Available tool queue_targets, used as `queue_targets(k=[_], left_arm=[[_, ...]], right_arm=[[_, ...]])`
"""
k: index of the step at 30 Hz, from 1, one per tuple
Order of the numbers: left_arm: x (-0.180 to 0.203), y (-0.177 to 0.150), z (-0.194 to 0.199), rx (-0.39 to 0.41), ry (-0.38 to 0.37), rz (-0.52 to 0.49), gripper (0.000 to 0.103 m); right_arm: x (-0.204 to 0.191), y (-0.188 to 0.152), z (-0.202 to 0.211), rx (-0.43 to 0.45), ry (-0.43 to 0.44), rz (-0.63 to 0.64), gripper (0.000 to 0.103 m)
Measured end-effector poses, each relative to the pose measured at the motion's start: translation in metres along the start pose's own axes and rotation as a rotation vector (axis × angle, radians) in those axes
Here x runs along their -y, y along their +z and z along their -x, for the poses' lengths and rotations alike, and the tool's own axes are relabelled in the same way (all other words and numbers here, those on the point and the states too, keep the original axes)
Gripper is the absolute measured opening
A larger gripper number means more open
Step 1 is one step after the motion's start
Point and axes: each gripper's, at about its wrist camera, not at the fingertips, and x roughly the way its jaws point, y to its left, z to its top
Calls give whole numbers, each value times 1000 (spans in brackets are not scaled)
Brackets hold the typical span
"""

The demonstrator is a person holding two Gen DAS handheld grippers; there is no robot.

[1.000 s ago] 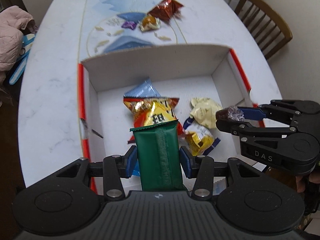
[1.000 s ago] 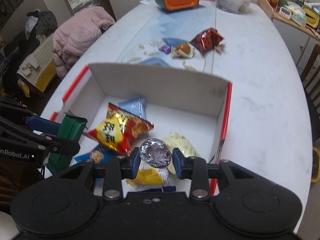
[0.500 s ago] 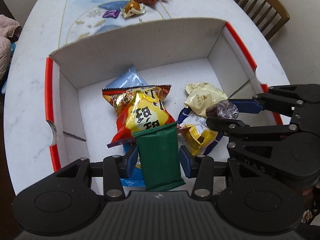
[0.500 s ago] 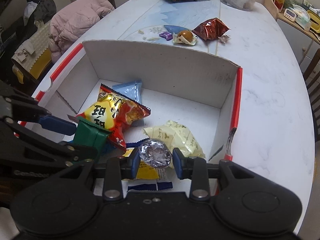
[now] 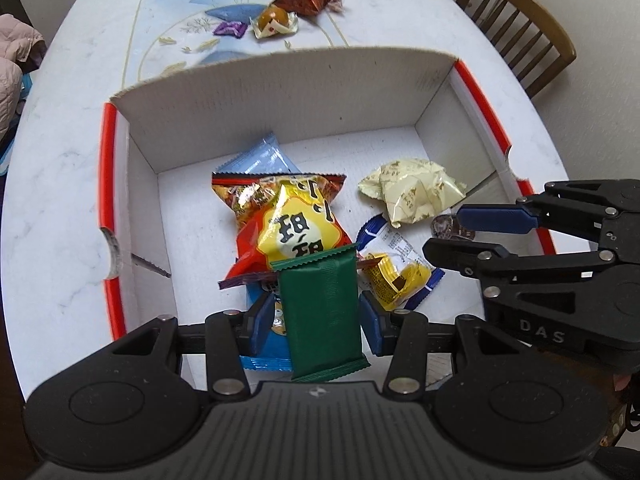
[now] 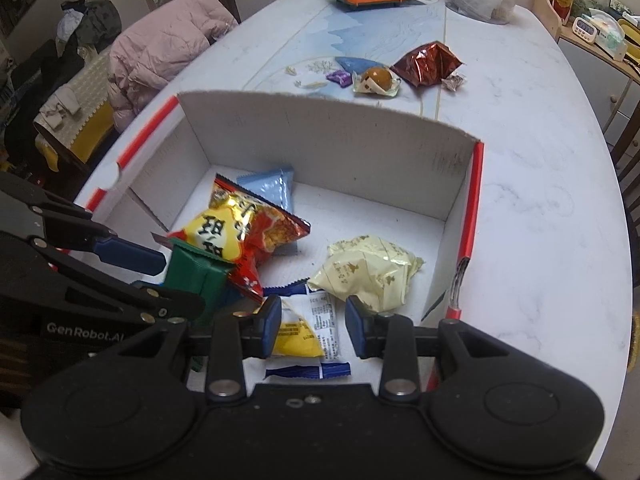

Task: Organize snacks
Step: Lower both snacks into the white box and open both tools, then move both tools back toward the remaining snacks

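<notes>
Over the near end of the white cardboard box with red-edged flaps point(image 5: 304, 60), the left gripper point(image 5: 318, 320) is closed on a dark green, flat, rectangular foil packet point(image 5: 320, 280). I read the blue pads as pressing its two long edges.

The relation that governs the next move:
- The packet's long axis runs forward along the fingers, toward the far wall of the box.
- Its crimped front end overlaps the red-and-yellow crinkled snack bag point(image 5: 296, 228).
- Its rear end hangs above a bright blue flat packet point(image 5: 264, 356) on the box floor.
- The whole packet lies inside the box outline, so I judge that parting the pads would be enough to drop it in. No further travel appears necessary.

The right gripper point(image 6: 312, 320) sits just to the right, also over the box, with its pads wide apart. In the right wrist view nothing lies between them.

In the left wrist view a small silver foil-wrapped ball point(image 5: 446, 226) shows in line with the gap of the right fingers. I cannot tell whether it rests on the box floor or is in the air.

The left hand alone carries a load, so the release falls to that side. A tilted landing on the red-and-yellow bag is the likely outcome, and I consider it harmless.
</notes>
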Motion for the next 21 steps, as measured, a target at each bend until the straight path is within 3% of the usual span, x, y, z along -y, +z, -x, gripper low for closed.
queue_targets(k=[10,21], left_arm=[[-12,2,40,98,-25,25,49],[-32,15,99,243,1,49,57]], right_arm=[[-1,13,35,88,54,-38,35],[-6,39,70,192,88,-21,36]])
